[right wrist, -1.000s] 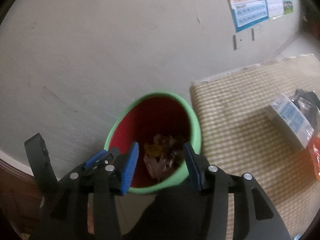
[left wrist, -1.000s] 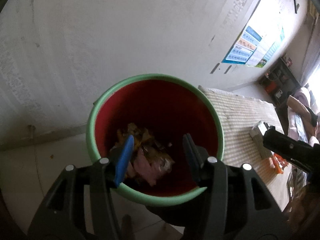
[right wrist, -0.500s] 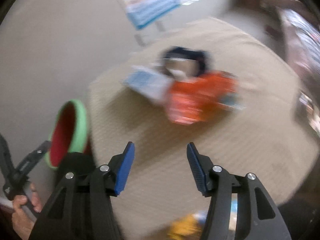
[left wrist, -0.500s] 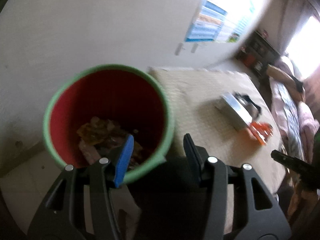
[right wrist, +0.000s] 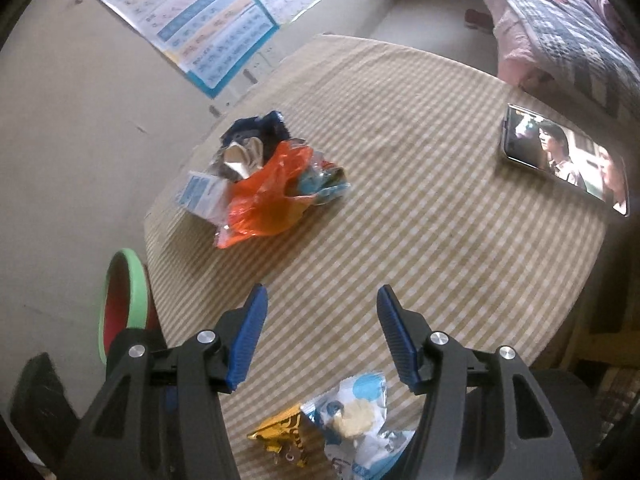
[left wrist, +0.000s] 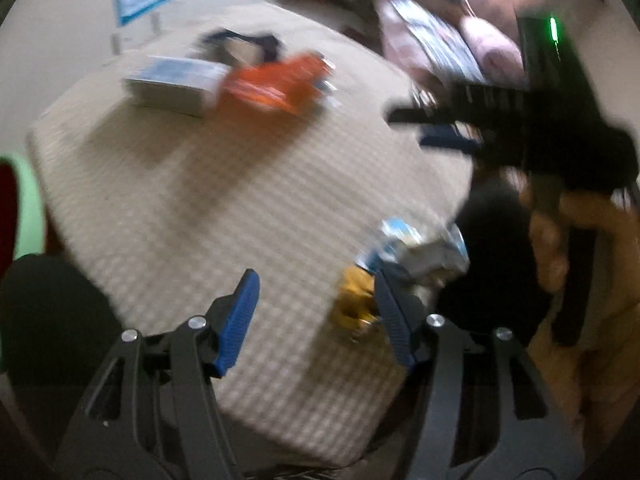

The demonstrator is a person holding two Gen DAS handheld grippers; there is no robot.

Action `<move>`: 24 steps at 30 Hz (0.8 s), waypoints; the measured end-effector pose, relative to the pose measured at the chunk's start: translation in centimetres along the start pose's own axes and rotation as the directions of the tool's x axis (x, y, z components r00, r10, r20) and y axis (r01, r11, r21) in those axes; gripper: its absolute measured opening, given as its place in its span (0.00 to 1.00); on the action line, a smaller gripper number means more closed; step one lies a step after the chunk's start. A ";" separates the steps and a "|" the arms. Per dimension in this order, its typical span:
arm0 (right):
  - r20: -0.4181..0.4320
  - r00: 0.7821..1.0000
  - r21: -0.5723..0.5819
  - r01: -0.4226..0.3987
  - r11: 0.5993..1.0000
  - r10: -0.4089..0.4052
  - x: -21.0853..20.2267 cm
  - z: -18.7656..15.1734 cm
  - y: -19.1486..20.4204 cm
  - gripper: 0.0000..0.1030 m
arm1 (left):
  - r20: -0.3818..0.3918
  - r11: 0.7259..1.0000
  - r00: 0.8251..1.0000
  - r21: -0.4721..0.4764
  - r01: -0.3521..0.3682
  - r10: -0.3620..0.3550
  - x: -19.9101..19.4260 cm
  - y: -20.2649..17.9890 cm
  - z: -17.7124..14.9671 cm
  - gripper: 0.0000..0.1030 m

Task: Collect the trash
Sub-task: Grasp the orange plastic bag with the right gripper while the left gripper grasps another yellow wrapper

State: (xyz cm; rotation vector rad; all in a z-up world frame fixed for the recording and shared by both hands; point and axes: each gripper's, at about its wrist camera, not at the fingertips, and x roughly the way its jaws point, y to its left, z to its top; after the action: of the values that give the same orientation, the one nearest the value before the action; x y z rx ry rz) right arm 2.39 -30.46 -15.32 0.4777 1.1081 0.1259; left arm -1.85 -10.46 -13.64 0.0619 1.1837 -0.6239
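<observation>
Blue-padded, the right claw (right wrist: 320, 336) hangs spread wide and empty over the checked surface (right wrist: 440, 220). Just below its tips lie a yellow wrapper (right wrist: 282, 436) and a white-blue packet (right wrist: 360, 420), side by side, no clear long axis. The left claw (left wrist: 316, 320), equally spread and empty, hovers just left of them. Farther off, the orange bag (right wrist: 264, 200) pile sits near the green bin (right wrist: 124, 304).

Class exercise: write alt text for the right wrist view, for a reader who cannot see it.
The open right gripper hangs over a checked tablecloth with an orange bag in a trash pile, two wrappers, a phone and a bin beside it.
</observation>
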 end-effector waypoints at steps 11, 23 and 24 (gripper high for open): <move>-0.122 0.992 -0.310 0.003 0.951 -0.043 -2.3 -2.7 4.1 0.54 | -0.133 0.998 0.991 0.062 0.026 -0.017 5.7 -2.4 -0.6 0.33; -0.039 0.996 0.045 -0.082 0.996 0.084 4.3 3.8 2.6 0.58 | 0.022 0.982 0.994 -0.162 -0.101 0.106 1.3 4.0 -0.6 0.29; -0.034 0.996 0.080 -0.084 0.993 0.087 5.1 4.4 2.5 0.63 | 0.023 0.980 0.994 -0.171 -0.101 0.107 1.2 4.2 -0.9 0.29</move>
State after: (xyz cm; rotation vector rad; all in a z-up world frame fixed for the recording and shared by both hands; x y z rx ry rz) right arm 8.96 -27.92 -16.91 0.5955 1.1326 0.1676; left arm -0.29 -7.14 -16.23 -0.0307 1.1909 -0.4289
